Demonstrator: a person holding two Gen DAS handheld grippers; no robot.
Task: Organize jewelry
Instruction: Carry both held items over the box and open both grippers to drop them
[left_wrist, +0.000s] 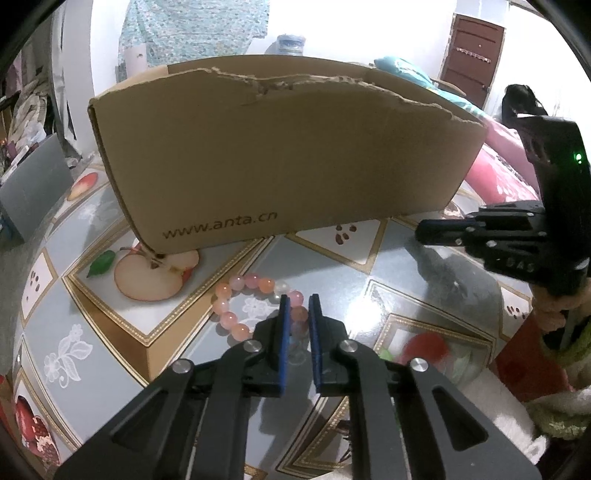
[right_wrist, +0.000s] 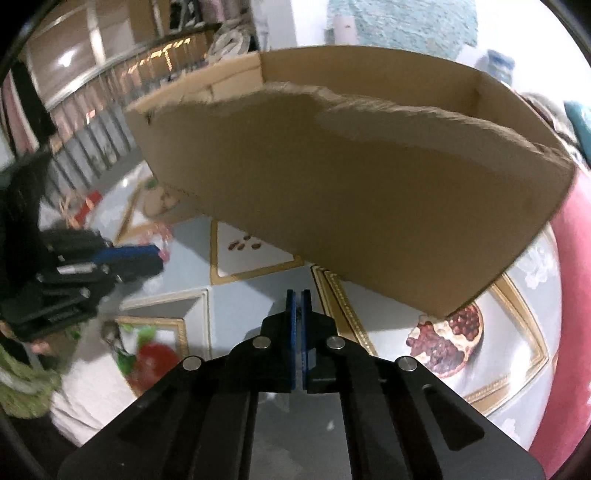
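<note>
A bracelet of pink and orange beads (left_wrist: 236, 295) lies on the patterned tabletop in front of a brown cardboard box (left_wrist: 280, 155). In the left wrist view my left gripper (left_wrist: 299, 301) has its blue pads narrowly apart around the right side of the bracelet; beads show between them. My right gripper (right_wrist: 299, 295) is shut and empty, low over the table before the box (right_wrist: 369, 192). It also shows at the right of the left wrist view (left_wrist: 421, 230). The left gripper shows blurred at the left of the right wrist view (right_wrist: 155, 254).
The tabletop (left_wrist: 332, 258) has grey tiles with gold borders and fruit pictures. The box has a torn top edge and an open top. A red cushion (left_wrist: 498, 173) lies right of the box. A grey board (left_wrist: 33, 184) stands at the far left.
</note>
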